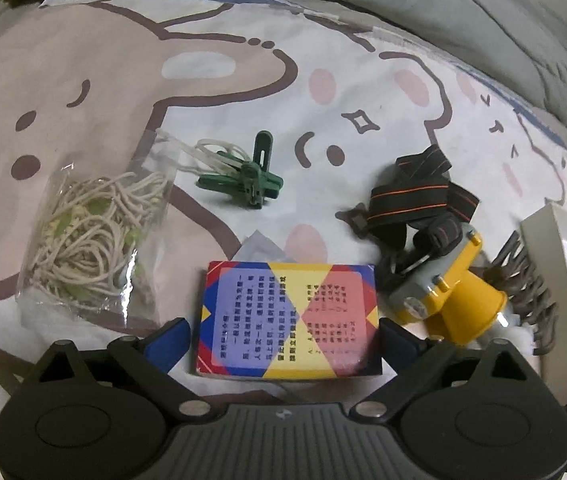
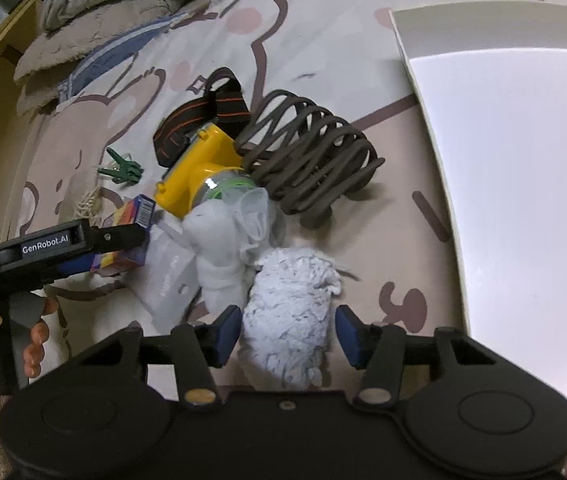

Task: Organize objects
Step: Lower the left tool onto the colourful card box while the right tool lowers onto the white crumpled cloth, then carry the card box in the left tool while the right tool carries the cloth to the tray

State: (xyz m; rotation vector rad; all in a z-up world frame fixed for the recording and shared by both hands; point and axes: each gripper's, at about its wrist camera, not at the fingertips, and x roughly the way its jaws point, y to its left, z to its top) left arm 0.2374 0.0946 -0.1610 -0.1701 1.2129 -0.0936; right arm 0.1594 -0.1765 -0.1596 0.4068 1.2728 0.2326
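Left gripper [image 1: 285,334] spreads wide around the card box [image 1: 287,320]; right gripper [image 2: 287,334] gapes around the fluffy white cloth [image 2: 287,320], gripping nothing.

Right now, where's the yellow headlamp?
In the left wrist view the yellow headlamp lies on the bedsheet, right of the colorful card box, beside the dark coiled cord.

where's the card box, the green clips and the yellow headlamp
card box [image 1: 287,320]: left wrist view, on the middle of its printed top face
green clips [image 1: 249,180]: left wrist view, where the clips cross
yellow headlamp [image 2: 199,164]: right wrist view, on its yellow housing
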